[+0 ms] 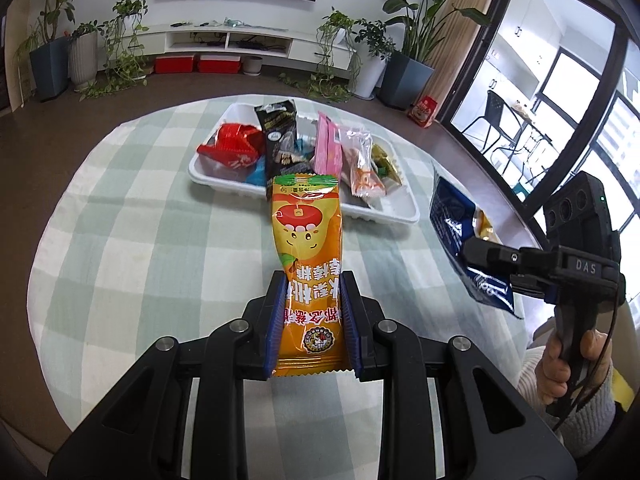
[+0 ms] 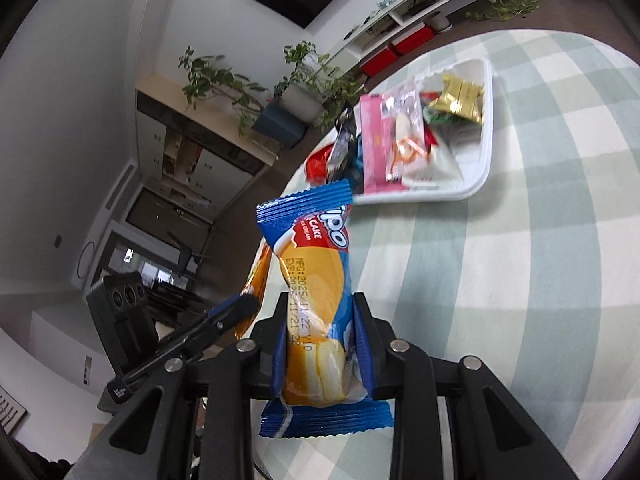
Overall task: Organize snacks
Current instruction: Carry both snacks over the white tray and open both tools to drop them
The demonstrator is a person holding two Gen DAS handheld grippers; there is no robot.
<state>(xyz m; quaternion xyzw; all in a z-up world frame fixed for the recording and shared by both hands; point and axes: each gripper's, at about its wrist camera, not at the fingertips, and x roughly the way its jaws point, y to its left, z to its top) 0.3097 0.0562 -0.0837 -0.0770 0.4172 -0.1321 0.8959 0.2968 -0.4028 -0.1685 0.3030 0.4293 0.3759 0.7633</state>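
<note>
My left gripper (image 1: 313, 280) is shut on an orange candy packet (image 1: 306, 240) with a green top edge, held above the checked tablecloth and pointing toward the white tray (image 1: 384, 216). Several snack packets lie in the tray, among them a red one (image 1: 232, 146), a black one (image 1: 280, 136) and a pink one (image 1: 328, 148). My right gripper (image 2: 322, 300) is shut on a blue cake packet (image 2: 316, 280), lifted off the table with the view tilted. From the left wrist view that gripper (image 1: 472, 248) sits at the right, the blue packet (image 1: 456, 220) in its jaws. The tray (image 2: 486, 160) lies ahead of it.
A round table with a green and white checked cloth (image 1: 140, 240) carries the tray. A hand (image 1: 568, 364) in a pale knit sleeve holds the right gripper's handle. Beyond the table are potted plants (image 1: 408, 64), a white TV bench (image 1: 240, 40) and glass doors at the right.
</note>
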